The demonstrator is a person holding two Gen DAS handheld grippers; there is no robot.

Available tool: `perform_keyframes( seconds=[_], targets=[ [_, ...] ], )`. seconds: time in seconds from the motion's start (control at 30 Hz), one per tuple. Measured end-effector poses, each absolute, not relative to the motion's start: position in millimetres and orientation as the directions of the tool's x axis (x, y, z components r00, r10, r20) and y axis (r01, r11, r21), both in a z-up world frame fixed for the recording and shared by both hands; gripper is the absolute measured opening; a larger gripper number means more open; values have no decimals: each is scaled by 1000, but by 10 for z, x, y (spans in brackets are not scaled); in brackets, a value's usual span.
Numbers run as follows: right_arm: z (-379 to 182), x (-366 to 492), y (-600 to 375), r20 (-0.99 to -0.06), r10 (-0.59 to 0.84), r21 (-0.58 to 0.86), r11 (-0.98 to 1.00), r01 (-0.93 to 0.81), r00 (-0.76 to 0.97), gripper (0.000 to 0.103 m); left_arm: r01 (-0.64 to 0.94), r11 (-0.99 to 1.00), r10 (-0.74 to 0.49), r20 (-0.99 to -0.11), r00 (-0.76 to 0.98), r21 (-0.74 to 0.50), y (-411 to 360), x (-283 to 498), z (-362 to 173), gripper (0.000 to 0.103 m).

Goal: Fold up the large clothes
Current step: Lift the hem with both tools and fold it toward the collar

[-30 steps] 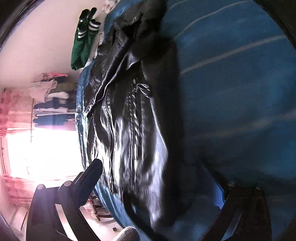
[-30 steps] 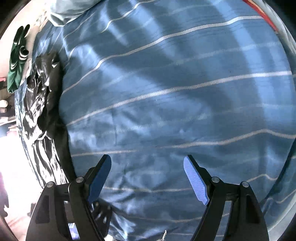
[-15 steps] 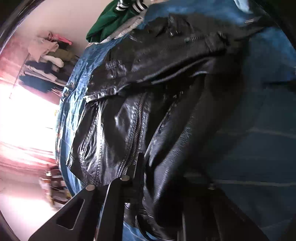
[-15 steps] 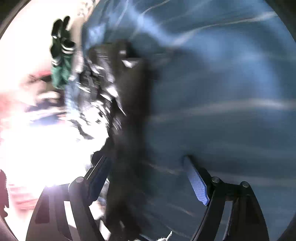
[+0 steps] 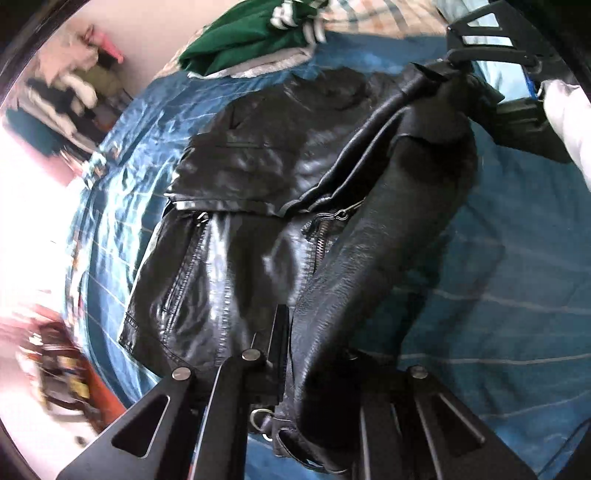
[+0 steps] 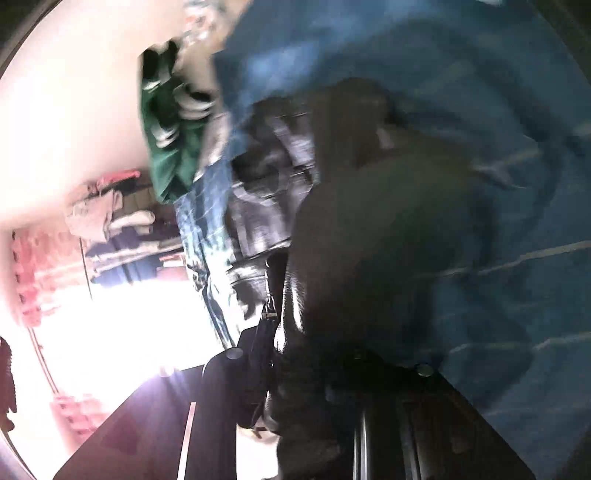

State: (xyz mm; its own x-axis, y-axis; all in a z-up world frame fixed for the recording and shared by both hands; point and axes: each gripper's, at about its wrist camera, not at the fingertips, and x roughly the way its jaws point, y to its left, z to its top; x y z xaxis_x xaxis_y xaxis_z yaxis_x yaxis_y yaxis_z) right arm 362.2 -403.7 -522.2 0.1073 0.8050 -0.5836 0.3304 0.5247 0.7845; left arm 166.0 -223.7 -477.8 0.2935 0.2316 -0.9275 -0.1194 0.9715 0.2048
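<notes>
A black leather jacket (image 5: 258, 206) lies on a blue striped bedspread (image 5: 498, 277). My left gripper (image 5: 310, 354) is shut on the jacket's lower edge, and its right side is lifted off the bed. My right gripper (image 5: 465, 62) shows in the left wrist view at the top right, shut on the jacket's upper edge. In the blurred right wrist view the right gripper (image 6: 303, 354) is shut on dark leather of the jacket (image 6: 369, 240), which hides the fingertips.
A green garment with white stripes (image 5: 251, 37) lies at the bed's far end, also in the right wrist view (image 6: 170, 147). Clothes hang on a rack (image 6: 110, 229) by a bright window. A checked cloth (image 5: 369, 18) lies beyond the jacket.
Both grippers moved onto the jacket and shut on it: the left on the lower edge, the right, open one second ago, on the upper edge. The jacket's right side has lifted.
</notes>
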Motion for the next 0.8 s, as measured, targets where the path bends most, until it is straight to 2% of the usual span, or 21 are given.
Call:
perform_keyframes(
  seconds=[0.1, 0.2, 0.37, 0.43, 0.5, 0.53, 0.57, 0.6, 0.63, 0.67, 0.7, 0.8],
  targets=[
    [-4884, 3803, -3434, -622, 780, 765, 583, 274, 75, 22, -149, 982, 158, -947, 281, 120, -1849, 1679, -4643, 15],
    [-4695, 4006, -2707, -697, 717, 704, 677, 214, 25, 21, -207, 978, 81, -959, 270, 24, -1305, 1730, -4579, 15],
    [-4880, 4274, -1526, -813, 577, 565, 814, 134, -77, 22, -327, 941, 7, -964, 265, -83, -366, 1784, -4765, 16],
    [-5081, 4339, -1146, -847, 520, 509, 854, 107, -115, 22, -396, 912, -12, -969, 247, -112, 77, 1763, -4924, 31],
    [-5332, 4429, -748, -869, 469, 466, 883, 58, -160, 28, -418, 905, 26, -969, 244, -81, 340, 1715, -4967, 53],
    [-5450, 4453, -605, -871, 456, 456, 889, 48, -182, 32, -444, 893, 45, -967, 252, -74, 528, 1637, -4985, 59],
    [-5561, 4462, -528, -866, 456, 456, 889, 50, -207, 44, -458, 885, 43, -965, 257, -83, 604, 1590, -4992, 66],
    [-5628, 4462, -483, -858, 465, 465, 883, 54, -220, 57, -482, 871, 34, -966, 258, -98, 735, 1522, -5004, 68],
    [-5633, 4459, -470, -847, 486, 487, 872, 56, -216, 62, -509, 853, 21, -967, 253, -114, 852, 1438, -5040, 69],
    [-5620, 4506, -442, -829, 516, 516, 855, 61, -216, 72, -531, 838, 10, -970, 244, -125, 929, 1367, -5084, 69],
    [-5589, 4507, -504, -798, 563, 563, 824, 70, -215, 76, -547, 826, -4, -971, 238, -138, 970, 1325, -5122, 69],
    [-5460, 4510, -910, -667, 720, 707, 693, 141, -192, 76, -572, 804, -41, -974, 223, -165, 944, 1304, -5274, 69]
  ],
)
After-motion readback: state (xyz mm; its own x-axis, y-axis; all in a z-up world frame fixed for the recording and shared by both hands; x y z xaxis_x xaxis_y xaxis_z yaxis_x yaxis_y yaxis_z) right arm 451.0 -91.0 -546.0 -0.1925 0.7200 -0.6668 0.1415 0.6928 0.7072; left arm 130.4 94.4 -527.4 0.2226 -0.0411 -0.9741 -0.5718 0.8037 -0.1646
